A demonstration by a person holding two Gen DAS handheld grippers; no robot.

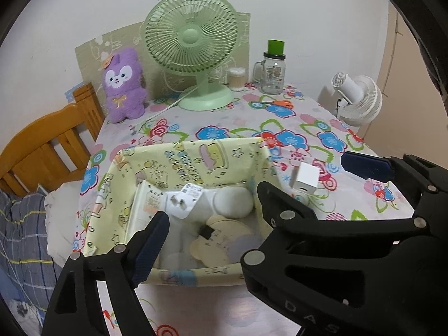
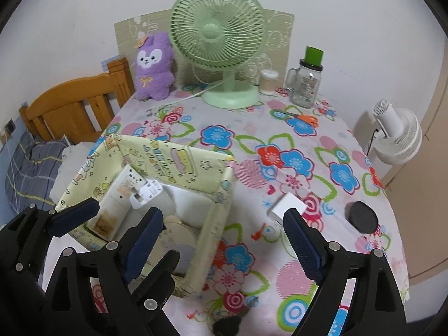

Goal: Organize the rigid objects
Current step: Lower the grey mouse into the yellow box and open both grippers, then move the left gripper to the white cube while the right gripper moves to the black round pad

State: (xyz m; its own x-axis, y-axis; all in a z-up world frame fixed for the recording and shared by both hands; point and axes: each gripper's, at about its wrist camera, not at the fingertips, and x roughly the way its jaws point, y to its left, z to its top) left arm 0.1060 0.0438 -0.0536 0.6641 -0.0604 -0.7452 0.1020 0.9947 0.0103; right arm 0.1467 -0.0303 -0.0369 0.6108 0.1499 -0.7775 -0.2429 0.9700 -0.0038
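A yellow patterned box (image 1: pixel 196 154) (image 2: pixel 224 184) stands on the flowered table and holds a white plug adapter (image 1: pixel 183 200) (image 2: pixel 145 193), a white rounded object (image 1: pixel 233 203) and a beige bear-shaped item (image 1: pixel 221 238). A white charger cube (image 1: pixel 305 182) (image 2: pixel 285 207) lies on the cloth to the right of the box. My left gripper (image 1: pixel 207 218) (image 2: pixel 103 218) is open and empty over the box. My right gripper (image 2: pixel 221 240) is open and empty, its right finger (image 2: pixel 302 240) (image 1: pixel 366 165) just in front of the cube.
A black round disc (image 2: pixel 361 217) lies right of the cube. At the back stand a green fan (image 2: pixel 218 42), a purple plush (image 2: pixel 152 67), a jar with a green lid (image 2: pixel 306 81), a cotton swab tub (image 2: pixel 268 81) and orange scissors (image 2: pixel 305 119). A small dark object (image 2: pixel 226 324) sits near the table's front edge.
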